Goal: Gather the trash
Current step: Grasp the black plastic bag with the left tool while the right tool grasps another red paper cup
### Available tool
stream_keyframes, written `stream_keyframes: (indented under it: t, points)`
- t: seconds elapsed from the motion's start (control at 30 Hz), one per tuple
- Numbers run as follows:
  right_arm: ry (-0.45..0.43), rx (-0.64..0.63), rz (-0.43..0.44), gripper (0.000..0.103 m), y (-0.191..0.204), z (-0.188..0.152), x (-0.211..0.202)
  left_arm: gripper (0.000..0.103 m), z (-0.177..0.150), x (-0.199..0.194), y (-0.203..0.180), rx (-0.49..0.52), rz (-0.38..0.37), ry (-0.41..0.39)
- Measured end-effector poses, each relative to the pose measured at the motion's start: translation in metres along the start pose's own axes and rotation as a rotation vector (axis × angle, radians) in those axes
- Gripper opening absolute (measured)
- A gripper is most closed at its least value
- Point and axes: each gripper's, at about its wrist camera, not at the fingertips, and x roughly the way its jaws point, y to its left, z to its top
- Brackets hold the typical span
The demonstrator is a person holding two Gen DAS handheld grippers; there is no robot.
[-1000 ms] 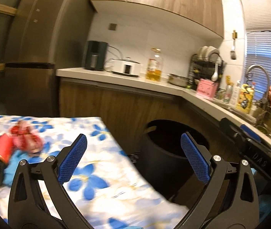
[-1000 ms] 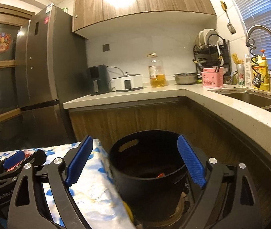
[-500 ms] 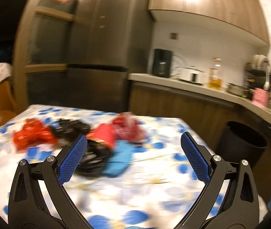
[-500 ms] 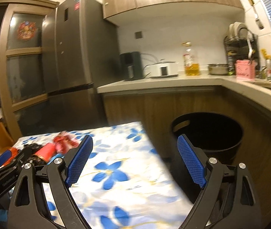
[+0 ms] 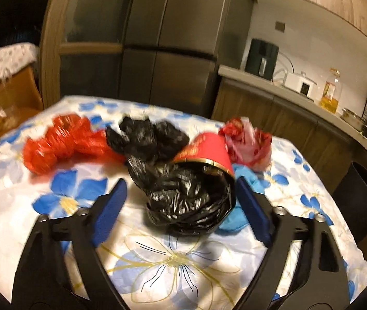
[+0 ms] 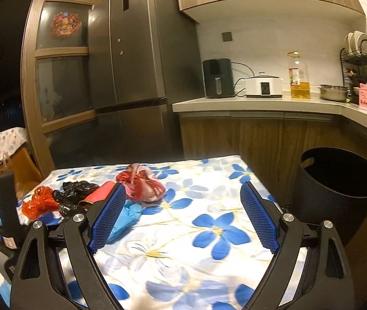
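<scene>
Trash lies on a table with a blue-flower cloth (image 5: 173,255): a crumpled black plastic bag (image 5: 183,196), a red paper cup (image 5: 206,152) on its side over the bag, a red plastic bag (image 5: 59,142), a pink-red bag (image 5: 248,142) and a blue glove (image 5: 237,219). My left gripper (image 5: 180,211) is open, its fingers either side of the black bag, just short of it. My right gripper (image 6: 183,217) is open and empty above the cloth (image 6: 209,230), right of the trash: pink-red bag (image 6: 142,183), blue glove (image 6: 129,214). A black bin (image 6: 338,191) stands right of the table.
A tall grey fridge (image 6: 136,59) stands behind the table. A counter (image 6: 261,103) holds an air fryer, a white cooker, an oil bottle and a dish rack. A chair with a dotted cover (image 6: 7,142) is at the left. The bin also shows in the left wrist view (image 5: 364,193).
Both grippers have swung left from the bin to the table. The left one has come close to the black bag, which now sits between its fingers.
</scene>
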Motion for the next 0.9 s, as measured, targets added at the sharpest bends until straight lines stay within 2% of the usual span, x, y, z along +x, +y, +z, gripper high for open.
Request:
stream_keyframes:
  t: [0.03,0.1,0.2,0.27,0.5,0.7,0.83,0.9]
  points:
    - [0.005,-0.002,0.005,0.087,0.004,0.000,0.003,0.064,-0.001,0.004,0.001,-0.008,-0.015,0.020]
    - [0.015,-0.008,0.014,0.087,0.009,-0.001,0.008,0.039,-0.002,0.013,0.007,-0.035,-0.053,0.087]
    - [0.031,-0.018,0.029,0.087,0.016,-0.003,0.015,0.014,-0.006,0.017,0.016,-0.074,-0.103,0.123]
    - [0.047,-0.025,0.039,0.087,0.023,-0.006,0.022,0.007,-0.008,0.012,0.018,-0.082,-0.138,0.124]
    - [0.112,-0.036,0.070,0.087,0.043,-0.023,0.043,0.003,-0.013,-0.023,0.024,-0.051,-0.215,0.084]
    - [0.138,-0.068,0.099,0.086,0.063,-0.030,0.055,0.003,-0.008,-0.064,0.044,-0.054,-0.217,0.003]
    - [0.153,-0.094,0.117,0.077,0.078,-0.031,0.068,0.003,0.001,-0.085,0.066,-0.102,-0.199,-0.058]
    - [0.167,-0.111,0.125,0.068,0.087,-0.031,0.079,0.003,0.006,-0.092,0.076,-0.125,-0.194,-0.082]
